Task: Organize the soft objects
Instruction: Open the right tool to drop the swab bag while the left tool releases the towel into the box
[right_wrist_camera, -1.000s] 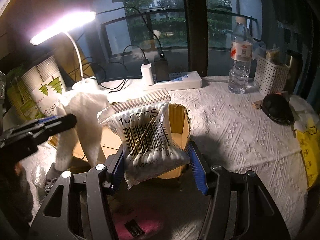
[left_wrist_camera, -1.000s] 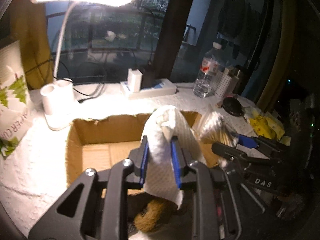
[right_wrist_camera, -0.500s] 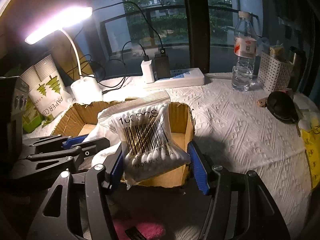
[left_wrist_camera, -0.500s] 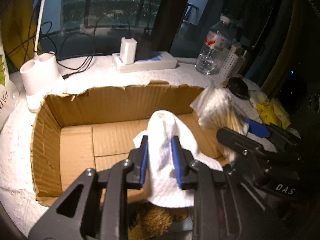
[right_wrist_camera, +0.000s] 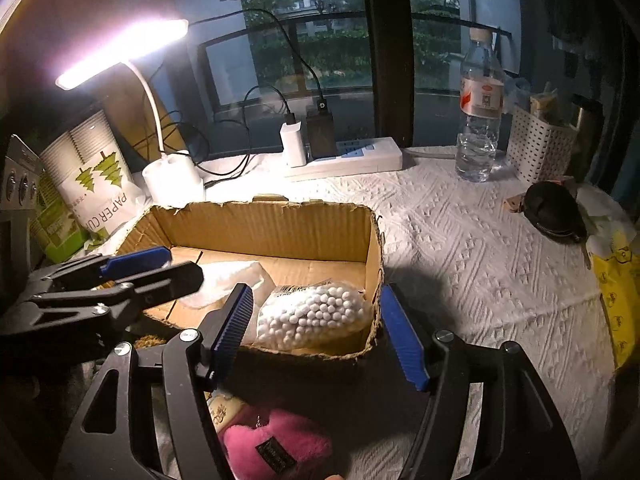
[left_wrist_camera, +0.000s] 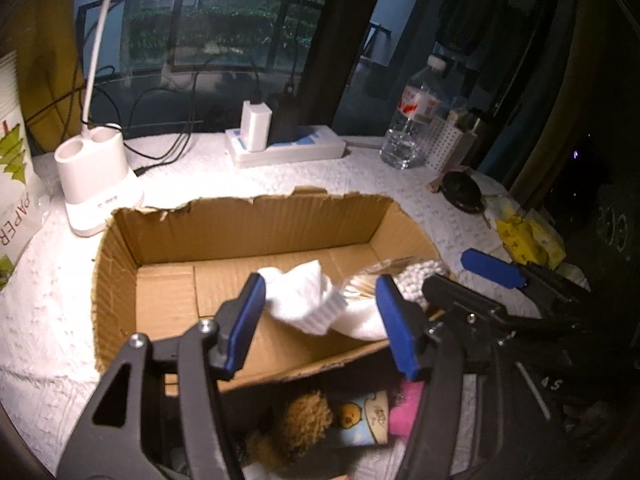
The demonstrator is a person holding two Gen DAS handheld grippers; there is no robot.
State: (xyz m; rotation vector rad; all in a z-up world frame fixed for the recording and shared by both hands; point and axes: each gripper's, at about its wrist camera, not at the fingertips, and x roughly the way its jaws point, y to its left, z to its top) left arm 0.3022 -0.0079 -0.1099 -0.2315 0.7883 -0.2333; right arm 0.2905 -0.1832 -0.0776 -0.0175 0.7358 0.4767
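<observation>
White embossed tablecloth (right_wrist_camera: 460, 248) under lamplight, dark window behind. Centred on it, open brown corrugated cardboard box (left_wrist_camera: 248, 220) with torn rim. Inside on the floor: crumpled white cloth (left_wrist_camera: 308, 300), and just beside it toward the right wall, clear bag of white-tipped cotton swabs (right_wrist_camera: 312, 316). Left gripper (left_wrist_camera: 320, 312) above the near box edge, blue pads spread apart, just opened, cloth lying between them but not pinched. Right gripper (right_wrist_camera: 316, 320) likewise spread, jaws just widened, swab bag resting loose between the pads on the box floor. Below the box's near wall: brown fuzzy plush toy (left_wrist_camera: 304, 428) and pink plush piece (right_wrist_camera: 276, 444). Farther back: white desk lamp (right_wrist_camera: 168, 176), white power strip (right_wrist_camera: 344, 160), clear water bottle (right_wrist_camera: 480, 112).
</observation>
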